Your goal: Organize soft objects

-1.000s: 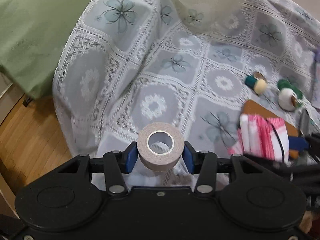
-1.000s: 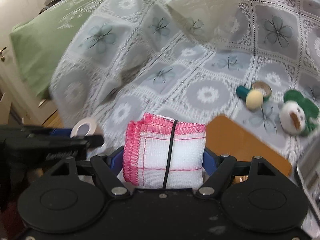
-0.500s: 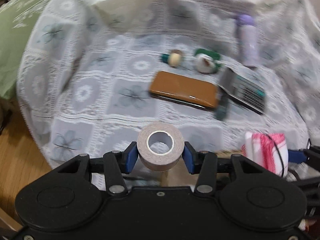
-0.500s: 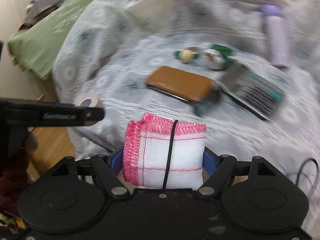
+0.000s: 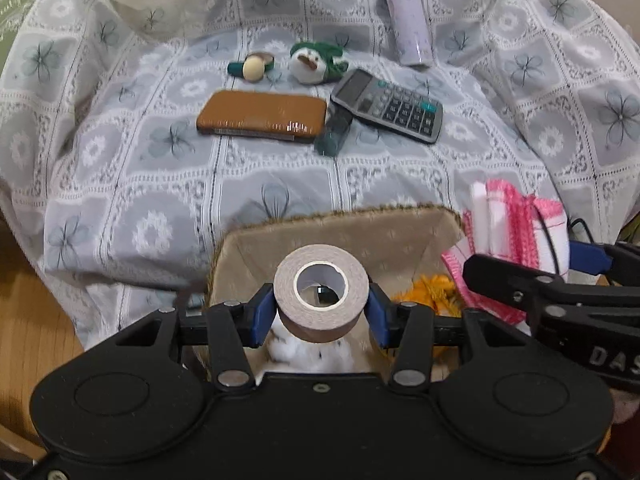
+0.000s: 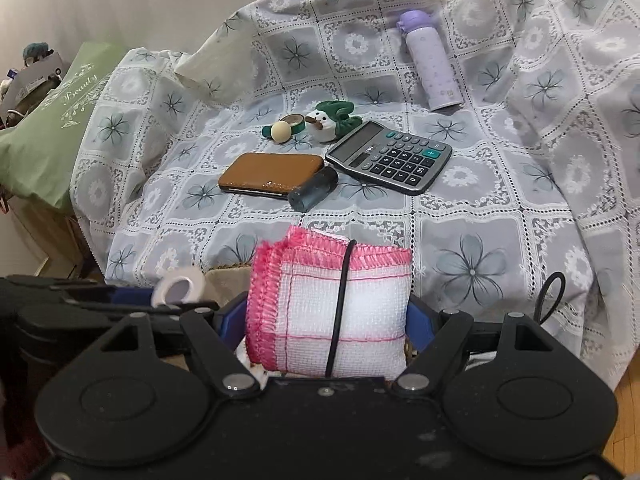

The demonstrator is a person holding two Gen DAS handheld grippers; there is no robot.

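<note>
We look over a lace cloth [image 6: 472, 208] with grey flower squares, draped over a raised surface; wood floor [image 5: 28, 320] shows at 8 o'clock in the left view, and a pale wall [image 6: 140, 0] stands behind in the right view. On the cloth lie a brown case [image 6: 272, 170], a calculator [image 6: 390, 158] at its 3 o'clock, a dark tube [image 6: 314, 192] between them, a bottle [image 6: 432, 66] at 1 o'clock, a green-and-white plush [image 6: 326, 122] and a small ball toy [image 6: 282, 130] beside it.

Only the right view gives us the green pillow [image 6: 48, 128] at 9 o'clock and clutter behind it. Only the left view looks into the basket [image 5: 340, 232] at the cloth's near edge, with something orange [image 5: 428, 292] and something white and furry [image 5: 308, 354] inside.

Our left tongs [image 5: 320, 312] are clenched on a tape roll [image 5: 320, 292], pads [image 5: 262, 314] against its two sides, the hole facing the camera; the roll hangs over the basket. Our right tongs [image 6: 328, 320] are about half open and grasp a folded cloth [image 6: 332, 304], white with pink edging and a black band around it, squeezed between the blue pads. In the left view that bundle sits at 3 o'clock, by the basket's right rim.
</note>
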